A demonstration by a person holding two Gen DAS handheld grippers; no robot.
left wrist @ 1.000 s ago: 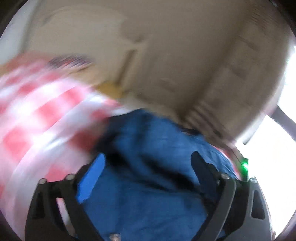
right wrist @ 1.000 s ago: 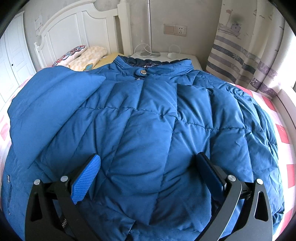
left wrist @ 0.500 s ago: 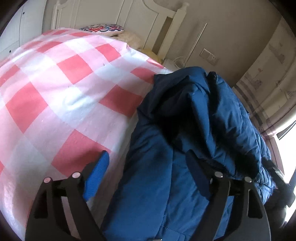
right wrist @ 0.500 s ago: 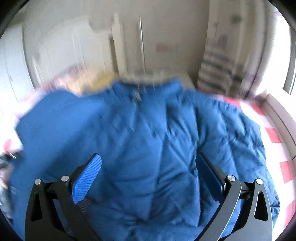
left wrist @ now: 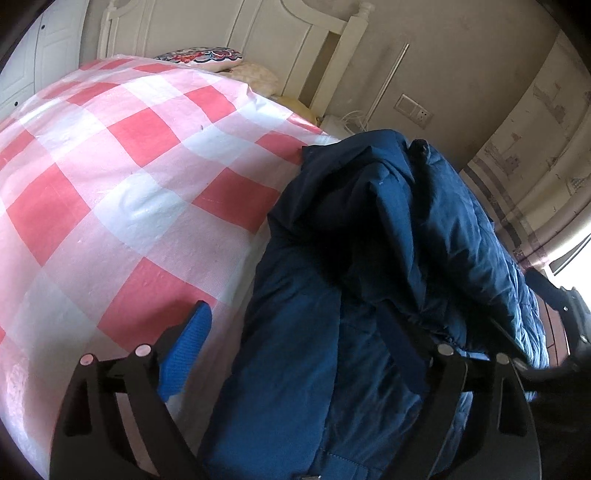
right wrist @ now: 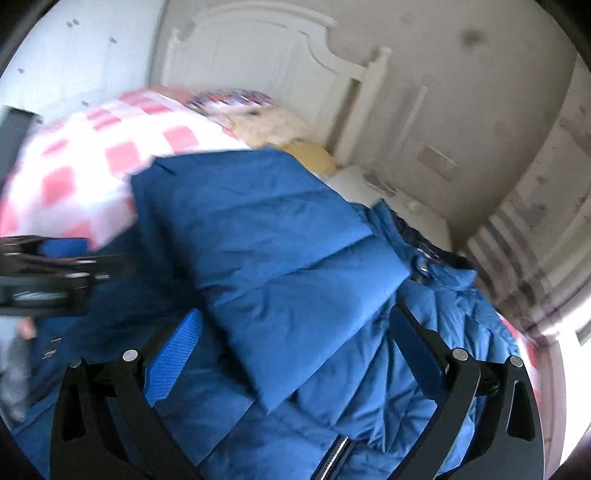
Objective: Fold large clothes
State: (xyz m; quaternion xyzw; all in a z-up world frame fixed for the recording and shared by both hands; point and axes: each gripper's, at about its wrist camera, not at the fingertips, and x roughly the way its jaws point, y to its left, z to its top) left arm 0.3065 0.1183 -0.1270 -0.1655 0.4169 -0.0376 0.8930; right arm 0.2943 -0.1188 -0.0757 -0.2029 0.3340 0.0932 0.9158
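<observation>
A blue puffer jacket [left wrist: 369, 258] lies on a bed with a pink and white checked cover [left wrist: 110, 177]. One sleeve [right wrist: 288, 251] is folded across its front, and the collar snap [right wrist: 423, 264] shows. My left gripper [left wrist: 295, 332] is open and empty, low over the jacket's left edge. My right gripper [right wrist: 295, 332] is open and empty above the folded sleeve. The left gripper also shows at the left edge of the right wrist view [right wrist: 48, 273]. The right gripper shows at the right edge of the left wrist view [left wrist: 569, 332].
A white headboard [left wrist: 258, 29] and pillows [left wrist: 207, 57] stand at the far end of the bed. A nightstand [right wrist: 388, 195] with cables, a wall socket [left wrist: 415, 110] and a striped curtain [left wrist: 535, 147] lie to the right. White doors [left wrist: 48, 48] are at far left.
Both grippers have swung to the left. The left now looks along the jacket's left edge and the bed cover. The right has turned from the jacket's front toward the folded sleeve.
</observation>
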